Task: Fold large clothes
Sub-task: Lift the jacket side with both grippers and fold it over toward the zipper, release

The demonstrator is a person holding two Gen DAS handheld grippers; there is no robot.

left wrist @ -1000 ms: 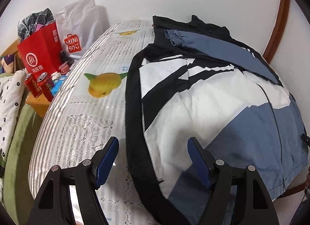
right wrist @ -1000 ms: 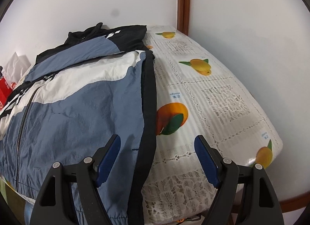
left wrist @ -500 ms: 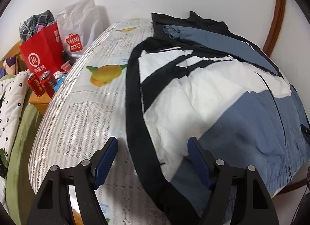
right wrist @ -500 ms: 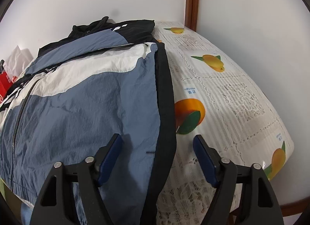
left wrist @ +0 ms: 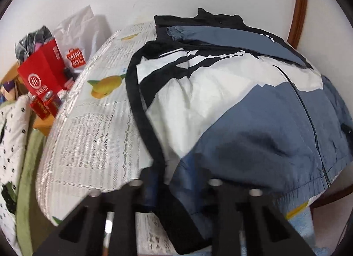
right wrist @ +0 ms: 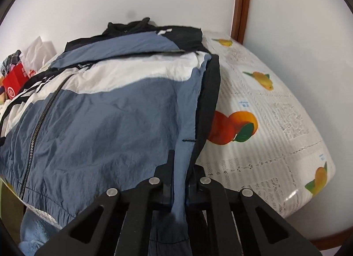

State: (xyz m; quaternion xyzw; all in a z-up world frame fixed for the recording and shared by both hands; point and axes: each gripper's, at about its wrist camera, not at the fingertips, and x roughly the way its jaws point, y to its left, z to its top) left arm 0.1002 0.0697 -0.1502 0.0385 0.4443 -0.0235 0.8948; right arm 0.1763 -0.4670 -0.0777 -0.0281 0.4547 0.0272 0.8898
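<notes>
Left tool (left wrist: 174, 192): jaws narrowed tight on the near hem of the jacket (left wrist: 242, 106), at its black side band. Right tool (right wrist: 179, 186): likewise pinched onto a blue fold of the hem at the opposite side seam, fabric visibly pressed between the pads.

Location of item: the jacket lies front-up and zipped on the desk (right wrist: 275, 123), which carries a fruit-print lace cloth; the collar is toward the far wall, one blue sleeve (left wrist: 231, 37) is folded across the chest, and the hem overhangs the near edge.

Step in hand, as judged: both lower corners secured, bottom-to-top fold about to begin.

Next move calls for lifting both corners together, level, and carrying them toward the collar without dragging the folded sleeve out of place.
</notes>
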